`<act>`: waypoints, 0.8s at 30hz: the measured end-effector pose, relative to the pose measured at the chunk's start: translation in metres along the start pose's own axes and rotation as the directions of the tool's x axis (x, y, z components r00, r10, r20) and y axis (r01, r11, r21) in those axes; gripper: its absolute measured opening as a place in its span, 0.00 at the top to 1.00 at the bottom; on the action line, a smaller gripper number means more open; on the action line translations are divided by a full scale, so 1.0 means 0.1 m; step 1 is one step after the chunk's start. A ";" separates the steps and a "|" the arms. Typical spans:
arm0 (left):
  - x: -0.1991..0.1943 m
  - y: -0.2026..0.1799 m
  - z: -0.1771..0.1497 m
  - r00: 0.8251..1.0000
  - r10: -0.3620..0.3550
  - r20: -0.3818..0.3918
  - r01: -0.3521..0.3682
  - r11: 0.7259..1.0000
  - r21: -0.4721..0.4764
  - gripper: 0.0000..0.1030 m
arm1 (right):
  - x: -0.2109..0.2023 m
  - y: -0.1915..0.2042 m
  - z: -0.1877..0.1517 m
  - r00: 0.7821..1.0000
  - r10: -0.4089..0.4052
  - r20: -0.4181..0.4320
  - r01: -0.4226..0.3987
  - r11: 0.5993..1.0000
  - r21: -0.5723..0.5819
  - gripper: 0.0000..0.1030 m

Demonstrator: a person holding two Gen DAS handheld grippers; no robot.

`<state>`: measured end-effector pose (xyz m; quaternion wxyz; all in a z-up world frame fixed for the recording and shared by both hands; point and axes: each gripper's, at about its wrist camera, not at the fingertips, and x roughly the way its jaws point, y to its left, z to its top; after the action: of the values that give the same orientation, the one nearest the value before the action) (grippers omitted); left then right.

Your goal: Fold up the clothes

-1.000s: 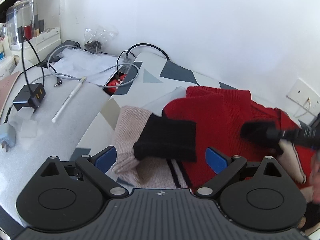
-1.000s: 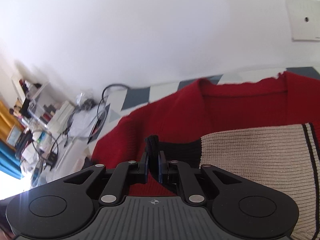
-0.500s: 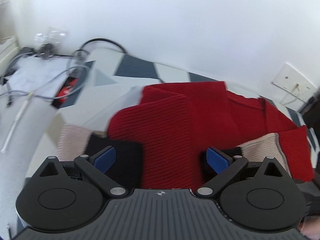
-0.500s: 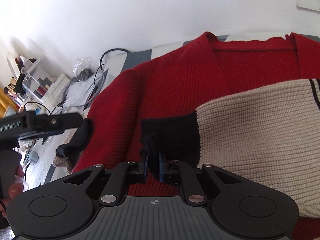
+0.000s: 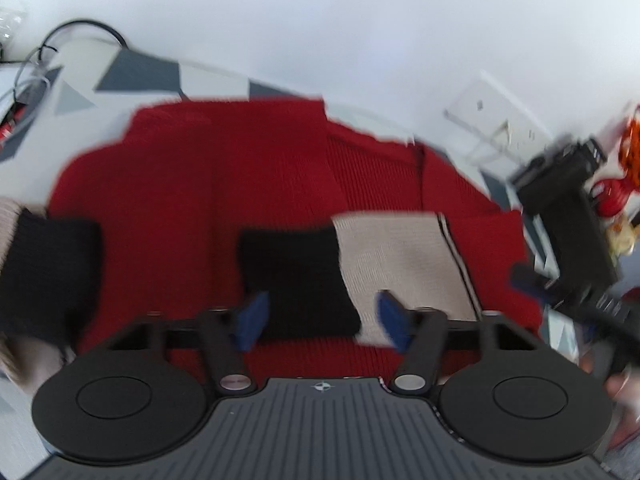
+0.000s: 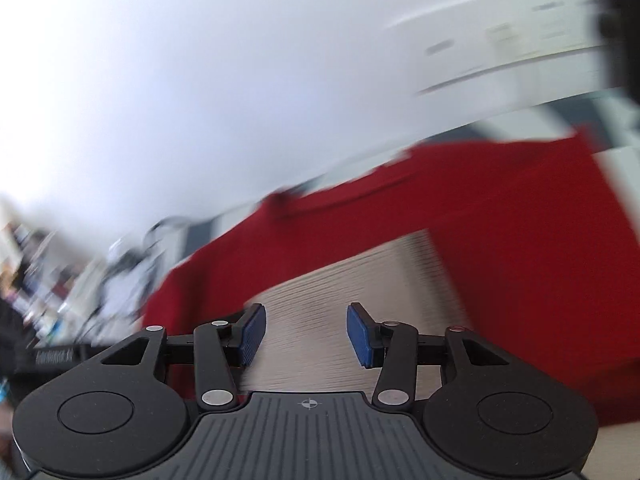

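Red knit sweater (image 5: 240,168): one beige sleeve (image 5: 392,256) lay folded across; other sleeve (image 5: 44,272) out; both grippers' fingers (image 6: 252,334) released.

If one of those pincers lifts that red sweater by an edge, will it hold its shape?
Probably not: the red sweater is a soft ribbed knit and would likely droop. Its beige sleeve already lies folded across the body, so it may slide off. The chunky knit probably grips well.

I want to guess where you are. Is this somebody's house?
Probably a room at home. A red sweater lies on a patterned cloth against a white wall with a socket plate; cables sit nearby.
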<state>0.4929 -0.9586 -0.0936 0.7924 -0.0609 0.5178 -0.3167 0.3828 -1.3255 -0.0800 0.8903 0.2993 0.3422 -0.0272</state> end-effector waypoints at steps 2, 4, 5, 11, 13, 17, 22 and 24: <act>0.13 -0.08 -0.05 0.999 -0.028 -0.044 0.028 1.000 -0.005 0.44 | -0.24 -0.28 0.04 0.997 -0.067 0.041 0.065 0.997 0.038 0.57; 0.28 -0.09 -0.08 0.995 -0.040 -0.091 0.037 0.999 -0.033 0.43 | -0.47 -0.55 0.07 0.988 -0.136 0.071 0.131 0.989 0.074 0.57; 0.36 -0.09 -0.09 0.993 -0.034 -0.110 0.029 0.998 -0.054 0.35 | -0.56 -0.67 0.06 0.980 -0.182 0.081 0.176 0.982 0.074 0.57; 0.52 0.03 0.02 0.997 -0.034 -0.075 0.016 0.974 -0.227 0.21 | -0.85 -1.13 -0.08 0.931 -0.359 0.066 0.353 0.932 0.081 0.55; 0.55 0.01 0.06 0.998 -0.001 -0.057 -0.012 0.974 -0.225 0.23 | -0.89 -1.25 -0.14 0.924 -0.379 0.057 0.374 0.924 0.086 0.54; 0.57 -0.01 0.16 0.999 0.045 -0.019 -0.048 0.972 -0.230 0.90 | -0.79 -1.23 -0.12 0.918 -0.396 0.032 0.395 0.918 0.032 0.54; 0.34 0.03 0.36 0.993 0.054 0.105 -0.031 0.978 -0.206 0.91 | -0.65 -1.21 -0.10 0.908 -0.418 0.003 0.418 0.908 -0.038 0.46; 0.16 -0.04 0.44 0.977 0.076 0.198 -0.046 0.987 -0.151 0.91 | -0.60 -1.20 -0.09 0.904 -0.427 -0.008 0.426 0.902 -0.065 0.46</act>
<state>0.5335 -0.9806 -0.0840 0.8439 -0.1345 0.4576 -0.2457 0.3014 -1.4284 -0.1091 0.8677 0.1897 0.4100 -0.2073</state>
